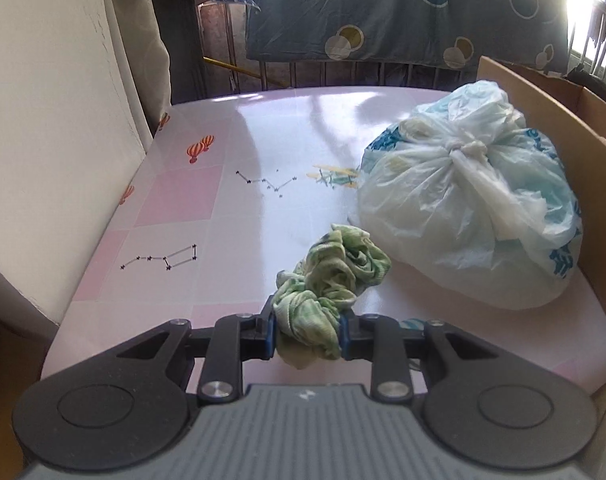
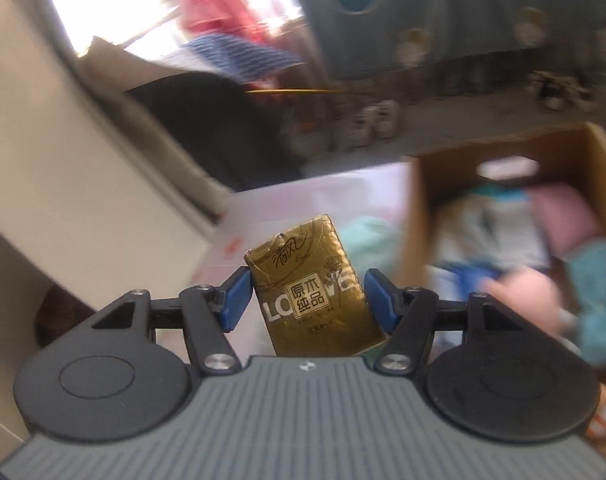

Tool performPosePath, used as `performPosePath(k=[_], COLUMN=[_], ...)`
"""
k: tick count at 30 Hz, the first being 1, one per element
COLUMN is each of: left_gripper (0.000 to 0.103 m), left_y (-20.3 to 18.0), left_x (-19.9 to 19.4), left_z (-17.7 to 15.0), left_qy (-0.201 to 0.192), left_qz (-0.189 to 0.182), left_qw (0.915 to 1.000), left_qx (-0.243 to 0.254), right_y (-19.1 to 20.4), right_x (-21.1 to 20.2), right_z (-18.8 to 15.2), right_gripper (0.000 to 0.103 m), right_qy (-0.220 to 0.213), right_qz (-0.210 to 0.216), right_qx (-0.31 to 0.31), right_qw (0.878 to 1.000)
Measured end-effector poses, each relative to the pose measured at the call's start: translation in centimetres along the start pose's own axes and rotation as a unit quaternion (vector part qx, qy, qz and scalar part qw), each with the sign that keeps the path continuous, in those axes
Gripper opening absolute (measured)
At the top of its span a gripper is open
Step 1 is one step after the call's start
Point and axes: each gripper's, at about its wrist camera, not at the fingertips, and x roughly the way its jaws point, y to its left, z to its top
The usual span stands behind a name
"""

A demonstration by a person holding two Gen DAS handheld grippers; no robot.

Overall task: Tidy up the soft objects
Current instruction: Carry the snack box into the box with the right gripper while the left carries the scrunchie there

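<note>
The left gripper [image 1: 308, 334] is clamped on one end of the green cloth [image 1: 335, 280]; the rest trails forward onto the table [image 1: 223, 152], touching the tied bag [image 1: 471, 200]. If lifted fast, the cloth could drag on the bag or slip out.

The right gripper [image 2: 307, 300] pinches the gold tissue pack [image 2: 311, 284], which sits tilted between the jaws, so it may twist loose. The box [image 2: 419, 216] of soft things lies to the right, just beyond.
</note>
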Motion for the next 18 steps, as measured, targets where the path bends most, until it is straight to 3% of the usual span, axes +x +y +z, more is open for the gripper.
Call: performPosePath(k=[5, 10, 15, 18], left_gripper=[0.029, 0.029, 0.029, 0.029], left_y=[-1.7, -4.2, -7.2, -9.3], left_x=[-2.2, -4.3, -6.1, -7.1], left_z=[1.3, 3.0, 4.3, 4.6], left_qy=[-0.023, -0.048, -0.068, -0.081], left_qz=[0.001, -0.013, -0.037, -0.050], left_qw=[0.9997, 0.9983, 0.9955, 0.9928], left_qx=[0.011, 0.032, 0.054, 0.072], right_y=[-7.5, -10.4, -11.5, -11.8], right_x=[0.3, 4.0, 6.5, 5.4], right_z=[-5.5, -7.4, -6.8, -6.8], right_gripper=[0.062, 0.062, 0.062, 0.063], right_qy=[0.046, 0.078, 0.115, 0.099], right_qz=[-0.060, -0.098, -0.089, -0.069], right_qx=[0.075, 0.076, 0.080, 0.090], right_qw=[0.994, 0.989, 0.986, 0.989])
